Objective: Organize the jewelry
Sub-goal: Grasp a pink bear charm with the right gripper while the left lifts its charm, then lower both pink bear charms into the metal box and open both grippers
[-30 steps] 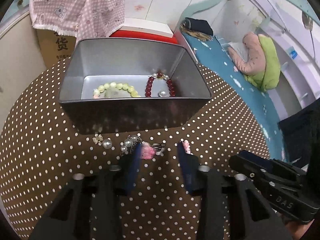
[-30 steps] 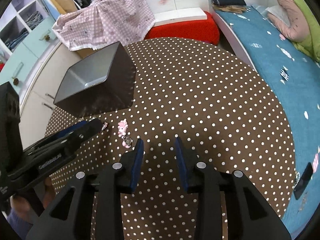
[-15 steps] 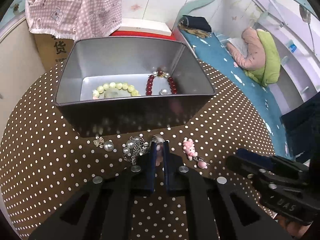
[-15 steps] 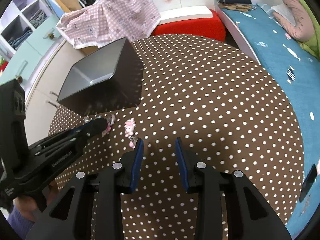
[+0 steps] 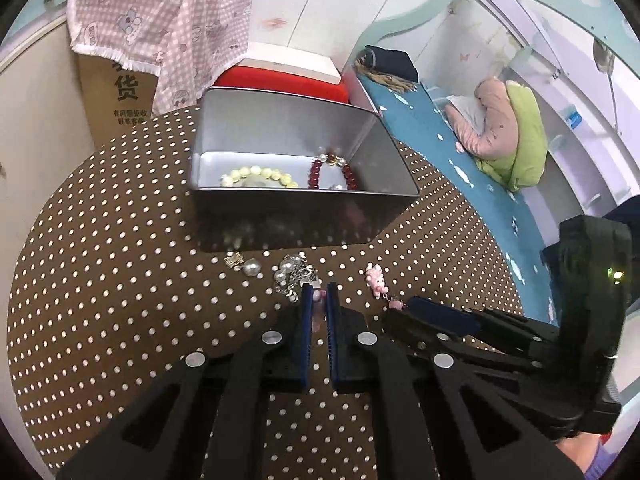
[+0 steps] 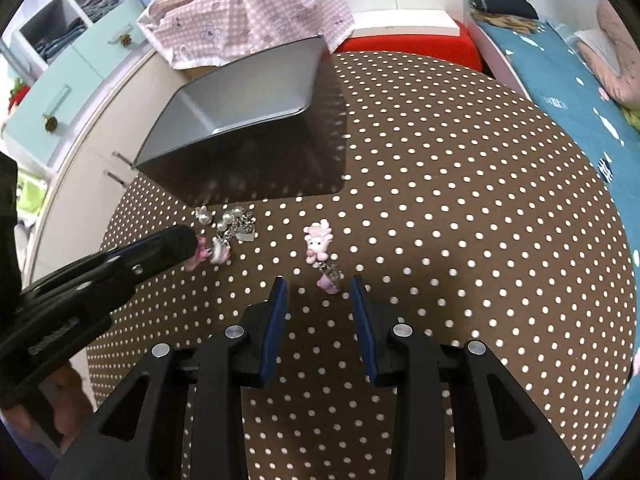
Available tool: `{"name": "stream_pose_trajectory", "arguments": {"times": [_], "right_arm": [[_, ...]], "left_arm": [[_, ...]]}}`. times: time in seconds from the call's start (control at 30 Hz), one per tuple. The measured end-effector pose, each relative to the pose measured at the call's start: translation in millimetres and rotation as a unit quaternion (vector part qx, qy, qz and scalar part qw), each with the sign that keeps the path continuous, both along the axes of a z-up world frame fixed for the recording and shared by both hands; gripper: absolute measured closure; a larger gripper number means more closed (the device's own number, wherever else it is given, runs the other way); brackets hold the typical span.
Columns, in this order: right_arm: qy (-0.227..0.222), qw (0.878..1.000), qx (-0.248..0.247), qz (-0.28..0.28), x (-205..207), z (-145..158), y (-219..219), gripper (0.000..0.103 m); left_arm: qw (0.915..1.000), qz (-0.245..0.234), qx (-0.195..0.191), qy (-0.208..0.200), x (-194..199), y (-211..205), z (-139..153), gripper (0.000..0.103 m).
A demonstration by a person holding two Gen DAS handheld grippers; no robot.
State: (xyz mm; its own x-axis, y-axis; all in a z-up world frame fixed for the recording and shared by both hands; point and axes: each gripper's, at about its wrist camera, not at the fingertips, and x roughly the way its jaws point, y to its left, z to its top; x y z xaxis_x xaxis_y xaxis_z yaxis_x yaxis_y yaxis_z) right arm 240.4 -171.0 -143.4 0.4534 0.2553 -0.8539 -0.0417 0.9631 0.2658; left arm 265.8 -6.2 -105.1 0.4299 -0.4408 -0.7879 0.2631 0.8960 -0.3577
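Left wrist view: left gripper [image 5: 319,300] clamps a pink charm [image 5: 318,297] beside the tin [image 5: 304,200]; right gripper [image 6: 319,294] half-open, empty.

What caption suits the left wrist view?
Left gripper shut on a pink charm before the metal tin holding two bracelets.

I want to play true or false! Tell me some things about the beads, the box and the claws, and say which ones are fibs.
1. The metal box holds a yellow bead bracelet and a red bead bracelet. True.
2. The left claw is shut on a small pink charm. True.
3. The right claw is squeezing the pink bear charm. False: it is open, and the bear charm lies on the tablecloth just ahead of it.
4. The tablecloth is striped. False: it is brown with white dots.
5. The loose pearls sit inside the box. False: they lie on the cloth in front of it.
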Motion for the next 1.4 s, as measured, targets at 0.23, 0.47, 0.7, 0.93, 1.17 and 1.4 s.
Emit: {"name": "stream_pose_trajectory", "arguments": {"times": [0.23,0.47,0.7,0.93,1.17,1.4], "right_arm": [[-0.001,1.000,-0.023,0.007,4,-2,6,0.080],[-0.002,1.000,-0.025,0.004,6,2,-1,0.091],[-0.040,0.999,-0.003,-0.003,0,47,-13,0.091],[-0.086,0.996,0.008,-0.005,6,98,-13,0.091],[-0.111,0.994,0.010,0.008,32,121,-1,0.091],[-0.093,0.996,0.005,0.014,57,100,9,0.091]], "left_arm": [[1.0000,0.004,0.000,-0.006,-4,8,6,0.098],[0.9999,0.003,-0.002,-0.012,-4,10,14,0.098],[0.9992,-0.002,-0.018,-0.035,0,12,41,0.098],[0.9977,0.000,-0.030,-0.061,14,16,67,0.098],[0.9972,0.010,-0.024,-0.070,39,20,71,0.098],[0.9988,0.013,-0.013,-0.045,60,20,50,0.098]]}}
